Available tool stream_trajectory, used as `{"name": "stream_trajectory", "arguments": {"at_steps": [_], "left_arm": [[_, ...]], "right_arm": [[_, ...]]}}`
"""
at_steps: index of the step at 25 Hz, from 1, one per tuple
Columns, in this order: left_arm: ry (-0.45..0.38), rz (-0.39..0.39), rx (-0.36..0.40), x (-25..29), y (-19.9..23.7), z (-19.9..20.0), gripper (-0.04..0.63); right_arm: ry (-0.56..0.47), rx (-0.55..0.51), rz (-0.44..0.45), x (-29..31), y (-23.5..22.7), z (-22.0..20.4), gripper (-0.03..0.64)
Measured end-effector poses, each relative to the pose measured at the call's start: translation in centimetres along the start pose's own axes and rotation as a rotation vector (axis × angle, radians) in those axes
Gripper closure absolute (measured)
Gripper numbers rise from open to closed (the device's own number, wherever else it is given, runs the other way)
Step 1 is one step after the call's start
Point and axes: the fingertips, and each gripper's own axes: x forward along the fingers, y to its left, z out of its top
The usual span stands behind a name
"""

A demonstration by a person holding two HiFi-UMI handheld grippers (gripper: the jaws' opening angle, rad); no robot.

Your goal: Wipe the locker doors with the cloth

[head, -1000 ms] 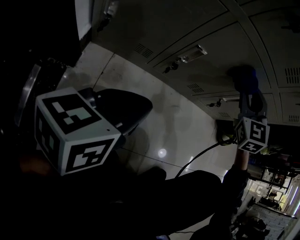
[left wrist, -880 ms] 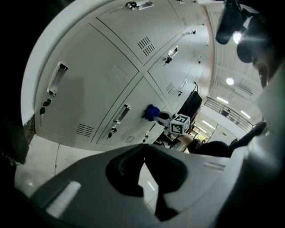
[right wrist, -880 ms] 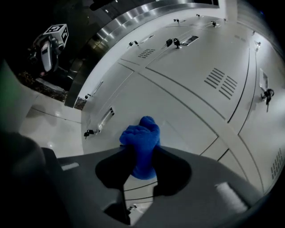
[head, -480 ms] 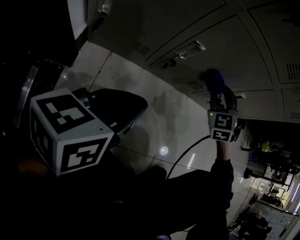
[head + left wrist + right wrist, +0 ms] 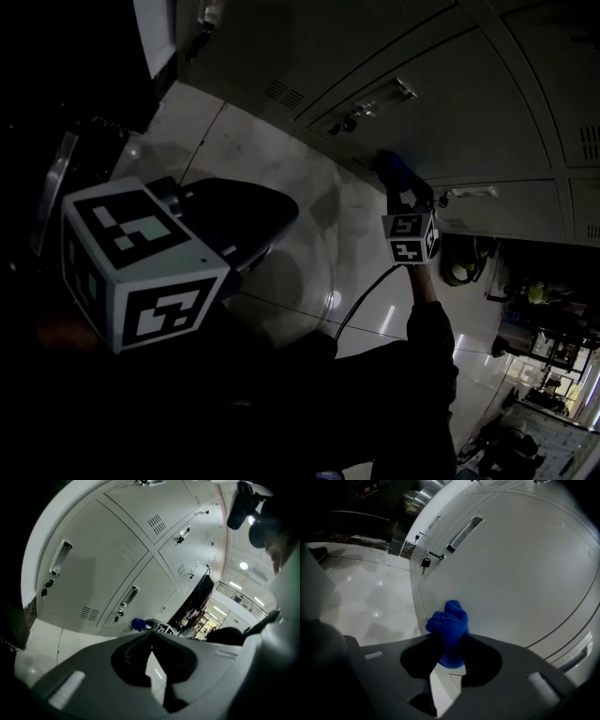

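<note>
My right gripper point(image 5: 399, 190) is shut on a bunched blue cloth point(image 5: 396, 172), which presses against the bottom of a grey locker door point(image 5: 487, 112) close to the floor. The right gripper view shows the cloth point(image 5: 449, 627) sticking out past the jaws of the right gripper point(image 5: 450, 654) and touching the door point(image 5: 511, 573) near its lower left corner. My left gripper point(image 5: 286, 211) hangs low at the left, away from the lockers. Seen from its own camera, the left gripper point(image 5: 151, 637) is shut on nothing. That view also catches the cloth point(image 5: 137, 624) far off.
Glossy pale floor tiles point(image 5: 281, 178) run along the locker row. The doors carry bar handles point(image 5: 463, 534) and key locks point(image 5: 425, 562). A black cable point(image 5: 361, 300) trails from the right gripper. Dark clothing point(image 5: 199, 597) hangs past the lockers' end.
My right gripper has slid the cloth leftward and a little down along the lower locker doors. The left gripper has stayed almost still.
</note>
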Motion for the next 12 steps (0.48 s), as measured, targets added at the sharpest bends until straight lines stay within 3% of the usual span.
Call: {"name": "stream_trajectory", "arguments": {"at_steps": [12], "left_arm": [[0.014,-0.006,-0.007,0.5,0.1,-0.3,0.598]], "right_arm": [[0.077,-0.060,0.100,4.2,4.4,-2.2,0.500]]}}
